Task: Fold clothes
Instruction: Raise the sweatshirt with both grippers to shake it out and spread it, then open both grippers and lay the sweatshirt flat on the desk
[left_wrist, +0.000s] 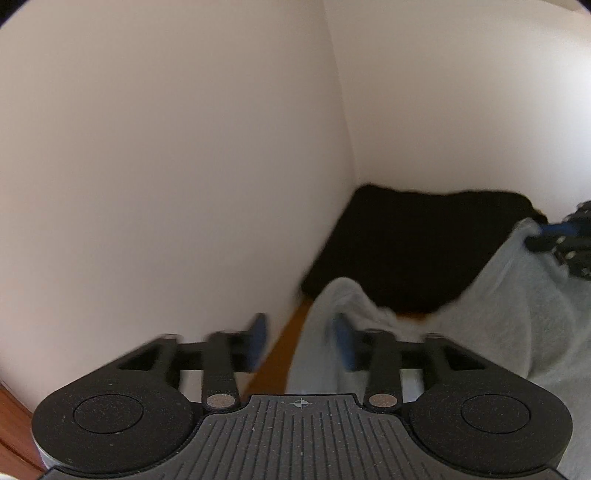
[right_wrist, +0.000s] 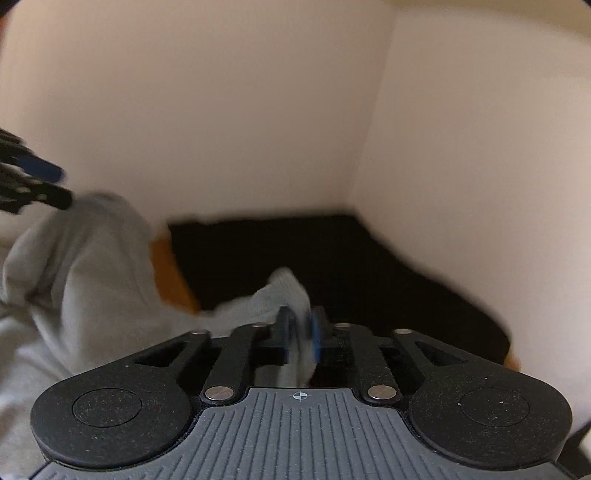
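A light grey garment (left_wrist: 517, 314) lies crumpled on a wooden table (left_wrist: 284, 350). In the left wrist view my left gripper (left_wrist: 301, 336) has its jaws wide apart. A fold of the grey cloth rises between them, against the right finger (left_wrist: 343, 339) only. In the right wrist view my right gripper (right_wrist: 301, 332) has its jaws close together, with a corner of the grey garment (right_wrist: 280, 295) filling the narrow gap. Each gripper shows in the other's view: the right gripper (left_wrist: 554, 236) at the cloth's far edge, the left gripper (right_wrist: 61, 184) above the grey heap.
A flat black garment (left_wrist: 406, 251) lies in the table's corner, also in the right wrist view (right_wrist: 332, 266). Pale walls (left_wrist: 184, 147) meet behind it and close off the table on two sides. Orange-brown table top (right_wrist: 166, 273) shows between the two garments.
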